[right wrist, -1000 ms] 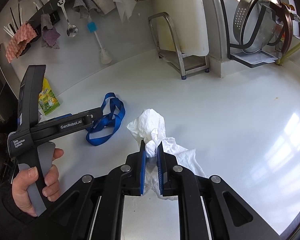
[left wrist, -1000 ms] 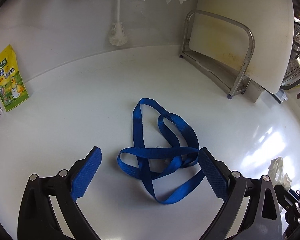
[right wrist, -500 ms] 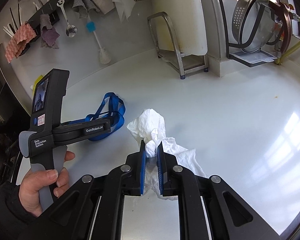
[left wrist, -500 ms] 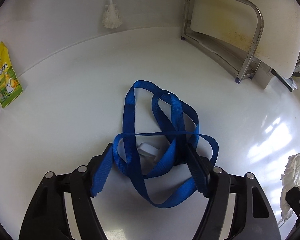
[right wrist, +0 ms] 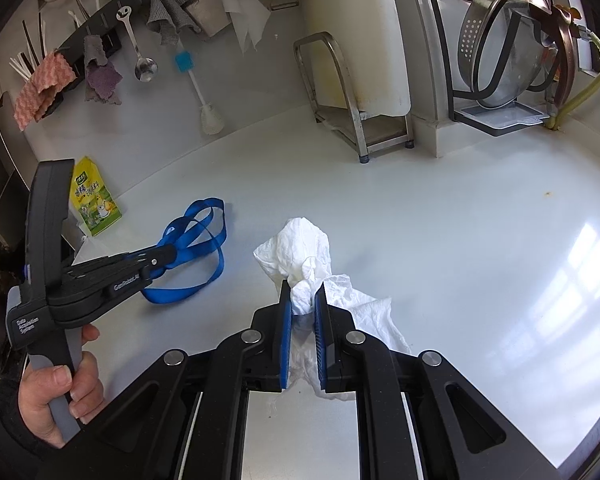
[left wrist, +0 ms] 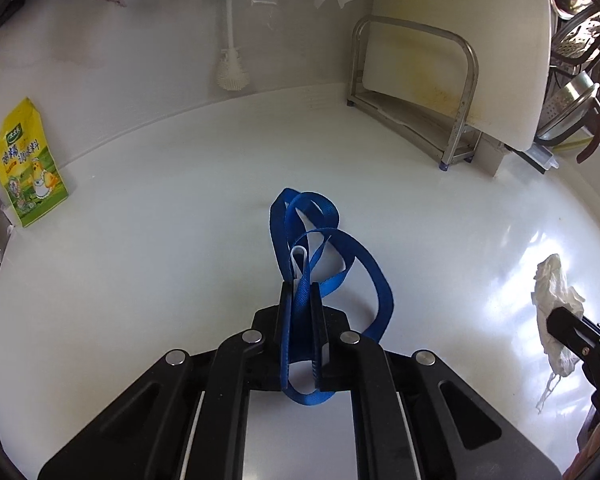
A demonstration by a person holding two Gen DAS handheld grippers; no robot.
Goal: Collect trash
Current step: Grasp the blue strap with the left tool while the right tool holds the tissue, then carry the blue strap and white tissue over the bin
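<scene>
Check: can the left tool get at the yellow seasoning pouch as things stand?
Probably not yet. The path over the counter to the yellow seasoning pouch looks free, but the left tool is shut on the blue strap.

Before me, a glossy white worktop meets a white back wall; bright window light reflects off it at right. On the wall, a dark rail carries cloths, a ladle and a blue-headed brush. A steel rack holds a white cutting board. At right, a dish rack holds a colander. A yellow pouch leans at left.
</scene>
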